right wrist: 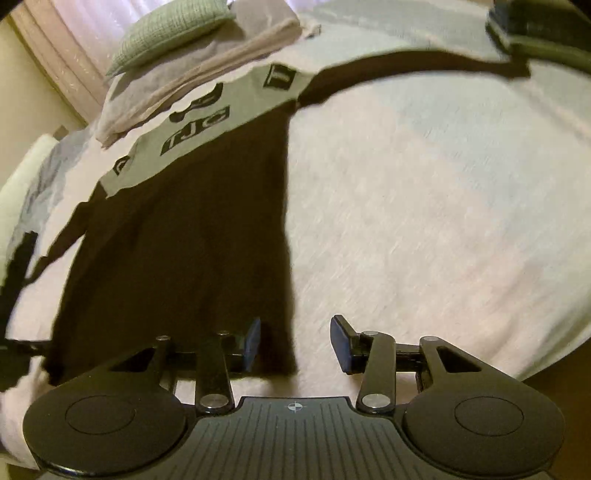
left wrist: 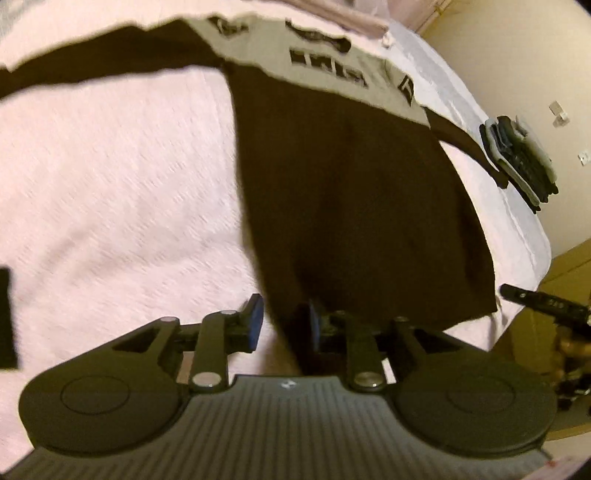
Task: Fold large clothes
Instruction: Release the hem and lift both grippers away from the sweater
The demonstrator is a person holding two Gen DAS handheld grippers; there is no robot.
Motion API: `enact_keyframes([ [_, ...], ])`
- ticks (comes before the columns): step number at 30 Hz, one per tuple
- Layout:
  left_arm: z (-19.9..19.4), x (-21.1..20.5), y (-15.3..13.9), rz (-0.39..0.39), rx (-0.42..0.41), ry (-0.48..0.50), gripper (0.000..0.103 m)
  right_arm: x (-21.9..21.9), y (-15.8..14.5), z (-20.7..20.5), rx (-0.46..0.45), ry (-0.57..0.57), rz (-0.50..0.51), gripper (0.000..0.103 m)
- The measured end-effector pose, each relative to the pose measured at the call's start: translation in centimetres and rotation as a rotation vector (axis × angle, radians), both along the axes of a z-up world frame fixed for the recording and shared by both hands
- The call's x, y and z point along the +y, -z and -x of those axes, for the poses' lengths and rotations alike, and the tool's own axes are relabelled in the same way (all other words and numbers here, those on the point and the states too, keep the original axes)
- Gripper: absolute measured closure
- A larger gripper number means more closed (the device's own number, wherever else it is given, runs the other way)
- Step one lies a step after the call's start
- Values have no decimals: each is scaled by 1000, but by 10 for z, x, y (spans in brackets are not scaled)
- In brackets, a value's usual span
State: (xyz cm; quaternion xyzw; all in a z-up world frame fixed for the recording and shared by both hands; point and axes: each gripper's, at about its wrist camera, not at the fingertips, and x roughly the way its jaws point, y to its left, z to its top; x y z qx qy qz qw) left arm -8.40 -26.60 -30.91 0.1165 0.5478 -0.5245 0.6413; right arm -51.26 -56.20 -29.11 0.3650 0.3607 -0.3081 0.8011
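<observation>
A dark brown long-sleeved shirt (left wrist: 351, 192) with a grey chest panel and black lettering lies flat on the bed, sleeves spread out and hem toward me. My left gripper (left wrist: 284, 325) is open at the hem's left corner, with the cloth edge running down between its blue pads. In the right wrist view the same shirt (right wrist: 184, 240) fills the left half. My right gripper (right wrist: 295, 343) is open over the hem's right corner, and the dark cloth reaches into the gap beside its left pad. Neither gripper's jaws have closed on the cloth.
The shirt lies on a pale pink bedspread (left wrist: 110, 184). A stack of folded dark and light clothes (left wrist: 517, 158) sits near the bed's right edge, touching a sleeve end. A green pillow (right wrist: 170, 29) and folded blankets (right wrist: 207, 74) lie at the head. Bare bedspread (right wrist: 443, 203) spreads to the right.
</observation>
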Motion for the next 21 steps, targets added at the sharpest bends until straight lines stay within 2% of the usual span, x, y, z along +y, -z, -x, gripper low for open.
enact_keyframes([
  [2, 6, -5, 6, -26, 2, 22, 82, 4, 8, -1, -14, 1, -42, 65],
  [4, 12, -10, 9, -57, -12, 51, 83, 1, 13, -4, -14, -14, -81, 101],
  [6, 15, -11, 9, -76, -30, 77, 99, -4, 10, 0, 3, -15, -101, 101],
  [11, 10, 3, -19, -55, -49, 100, 100, -27, -33, 26, 78, -55, -22, 102],
  [15, 14, 1, -9, -67, -48, 122, 100, -31, -15, 17, 135, -109, -22, 102],
  [19, 17, -5, 6, -100, -58, 122, 99, -31, 4, 8, 138, -110, -58, 100],
  [20, 18, -6, 5, -105, -65, 124, 99, -31, 2, 8, 134, -108, -57, 98],
  [21, 19, -7, 3, -110, -70, 121, 99, -30, -1, 6, 136, -107, -49, 90],
])
